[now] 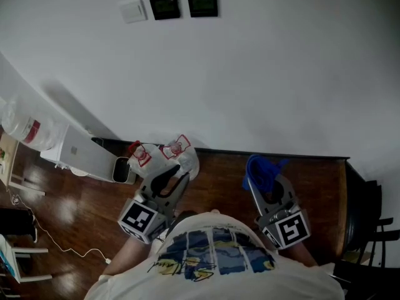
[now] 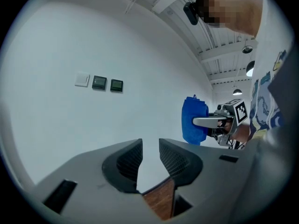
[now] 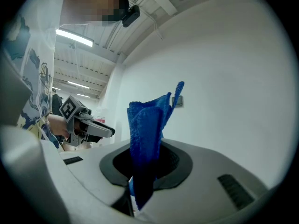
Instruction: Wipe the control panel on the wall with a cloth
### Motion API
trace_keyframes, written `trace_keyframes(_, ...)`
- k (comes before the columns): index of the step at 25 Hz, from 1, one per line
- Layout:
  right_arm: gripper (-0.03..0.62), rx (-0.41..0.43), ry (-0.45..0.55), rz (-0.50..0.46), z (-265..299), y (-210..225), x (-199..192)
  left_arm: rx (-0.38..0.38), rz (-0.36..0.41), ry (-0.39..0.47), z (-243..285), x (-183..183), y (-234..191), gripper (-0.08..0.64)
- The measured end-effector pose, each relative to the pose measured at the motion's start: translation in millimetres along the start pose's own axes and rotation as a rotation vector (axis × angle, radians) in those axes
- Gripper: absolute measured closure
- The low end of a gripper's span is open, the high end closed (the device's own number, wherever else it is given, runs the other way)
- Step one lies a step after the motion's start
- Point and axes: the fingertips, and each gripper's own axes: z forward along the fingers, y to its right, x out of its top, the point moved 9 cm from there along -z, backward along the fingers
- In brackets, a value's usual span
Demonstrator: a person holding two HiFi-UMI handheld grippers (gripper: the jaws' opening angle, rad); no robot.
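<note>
A plain indoor workroom, perhaps an office: bare white plaster wall (image 1: pixel 281 74) with a white plastic switch (image 1: pixel 132 10) and two black square control panels (image 1: pixel 165 7) at twelve o'clock, dark wooden plank floor (image 1: pixel 219 186), white boxy appliance (image 1: pixel 84 152) at nine o'clock, fluorescent strip lights (image 3: pixel 74 38) overhead.

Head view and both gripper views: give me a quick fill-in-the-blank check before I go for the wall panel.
The right gripper is shut on a ____ cloth.
The left gripper has its jaws apart, holding ____.
Beside the white switch plate on the wall hang ____ dark control panels.
Missing words: blue; nothing; two.
</note>
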Motion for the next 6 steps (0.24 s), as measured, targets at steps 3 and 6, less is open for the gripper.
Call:
trace_keyframes(3,0.517,-0.001,0.004,0.004,-4.7,-1.8,-2.9,-0.012,0.006,0.001,2.4,-0.8,4.3,0.474)
trace_keyframes(6,0.517,-0.007,0.006,0.005,-9.0,-3.2,-6.3,-0.023,0.009,-0.003,4.4,-3.3,8.0,0.474)
